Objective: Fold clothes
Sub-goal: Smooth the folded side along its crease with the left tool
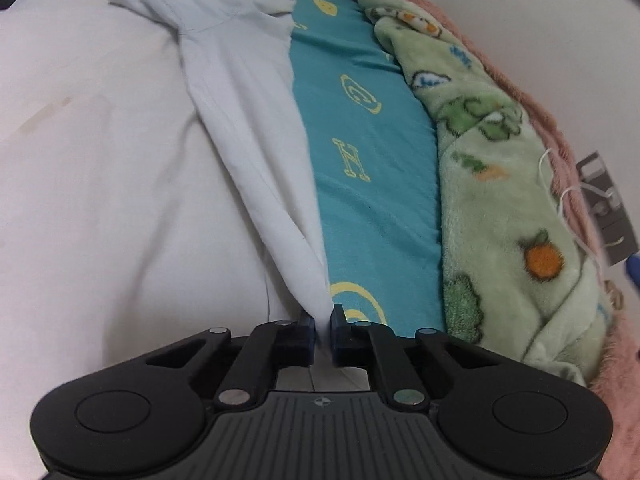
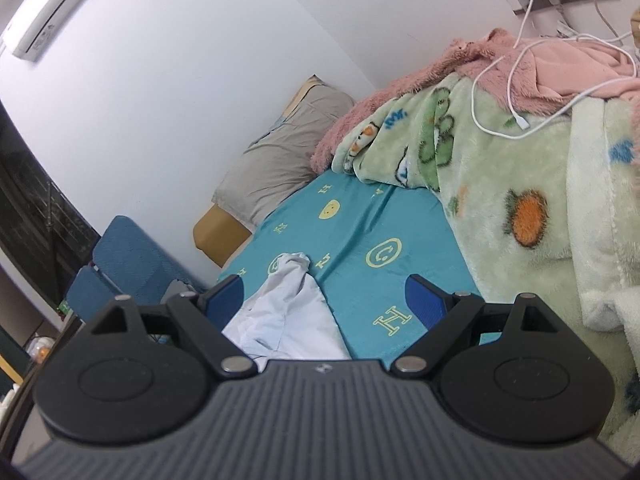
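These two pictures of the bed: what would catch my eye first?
Probably the white garment, stretched along the teal bedsheet and pinched at its near end by the left gripper. The right gripper stands wide open above another part of the garment. A green cartoon blanket with white charging cables is heaped on the right.

Your left gripper (image 1: 322, 320) points steeply down, jaws pinched tight on a fold of white shirt (image 1: 240, 100). Right gripper (image 2: 324, 300) tilts slightly down, jaws wide apart, holding nothing.
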